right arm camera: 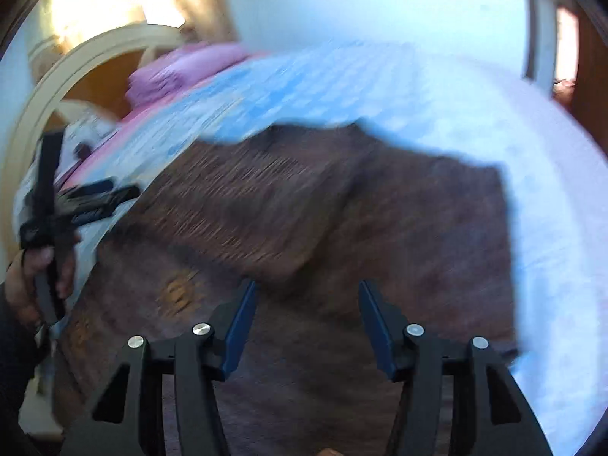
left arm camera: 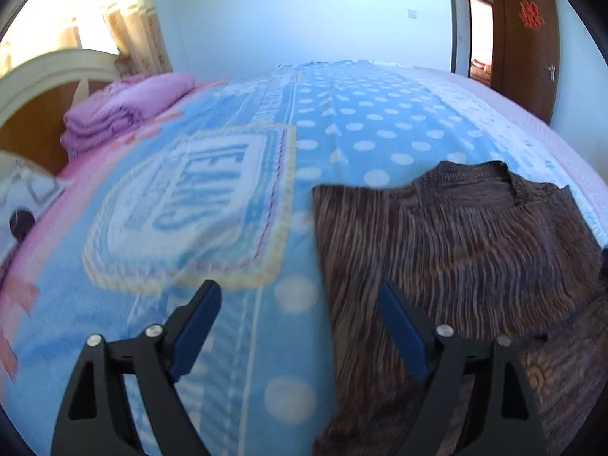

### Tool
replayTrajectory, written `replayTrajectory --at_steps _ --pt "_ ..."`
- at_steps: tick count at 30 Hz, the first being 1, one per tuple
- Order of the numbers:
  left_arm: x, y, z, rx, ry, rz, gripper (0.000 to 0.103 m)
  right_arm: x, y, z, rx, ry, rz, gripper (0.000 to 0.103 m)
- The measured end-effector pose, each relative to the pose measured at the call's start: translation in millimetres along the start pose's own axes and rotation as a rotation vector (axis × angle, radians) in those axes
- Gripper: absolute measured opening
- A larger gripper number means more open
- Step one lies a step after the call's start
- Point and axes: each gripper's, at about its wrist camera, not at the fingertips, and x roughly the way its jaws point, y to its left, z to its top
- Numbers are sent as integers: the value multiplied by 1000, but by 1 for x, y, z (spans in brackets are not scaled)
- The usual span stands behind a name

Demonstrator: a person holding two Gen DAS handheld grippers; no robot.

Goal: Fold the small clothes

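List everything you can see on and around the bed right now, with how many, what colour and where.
sweater: one, brown striped, lying partly folded on the blanket, near side
blanket: one, blue with white dots and a badge print, covering the bed
folded bedding: one pile, purple, at the head of the bed
headboard: one, cream and wood, behind the pile
curtain: one, beige, by the bright window
door: one, brown, open, far right
left gripper: one, black with blue pads, open, above the sweater's edge
right gripper: one, same colours, open, over the sweater
hand: one, gripping the left gripper's handle

Black fingers (left arm camera: 402,336) with blue pads, silver screws; dark sleeve (right arm camera: 15,372).
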Motion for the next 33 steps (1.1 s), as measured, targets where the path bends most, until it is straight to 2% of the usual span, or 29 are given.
replayTrajectory --at_steps 2,4,6,7,8,9,11,12,16,19,22,24,26,28,30,31,32,33 --pt "11 -4 6 17 12 27 89 3 -31 16 72 -5 -95 56" --pt "24 -6 10 17 31 64 88 14 -61 28 131 5 -161 49" --pt "35 -8 9 30 56 86 90 30 -81 33 158 43 -195 46" --pt "39 -10 7 48 65 113 90 39 -86 34 159 68 -201 41" --pt "40 -11 5 57 66 133 93 51 -88 32 140 112 -202 40" --pt "38 -12 4 63 63 163 98 57 -87 31 117 121 -207 39" --pt "39 -13 1 98 70 261 102 59 -86 32 84 117 -308 26" --pt "40 -9 -2 86 72 276 103 58 -90 32 103 117 -324 20" --pt "38 10 -6 -1 96 203 103 53 -118 26 218 102 -315 20" --pt "32 7 -6 16 73 192 103 51 -110 24 167 91 -309 21" --pt "17 14 -8 -53 65 166 103 33 -98 22 160 50 -313 23" --pt "7 15 -13 -65 48 154 103 12 -80 17 138 5 -256 23" --pt "4 10 -22 -21 54 169 103 -2 -62 9 88 -13 -163 23" --pt "7 8 -31 5 90 162 103 -1 -47 -4 25 28 -126 24" --pt "3 10 -37 -6 93 130 103 13 -51 -19 49 122 -122 24" --pt "0 12 -39 -9 93 112 103 16 -56 -27 68 134 -109 24" --pt "-4 13 -39 -15 83 101 103 12 -58 -31 63 109 -103 24" --pt "-9 14 -38 -22 63 88 103 9 -57 -32 49 110 -123 24"
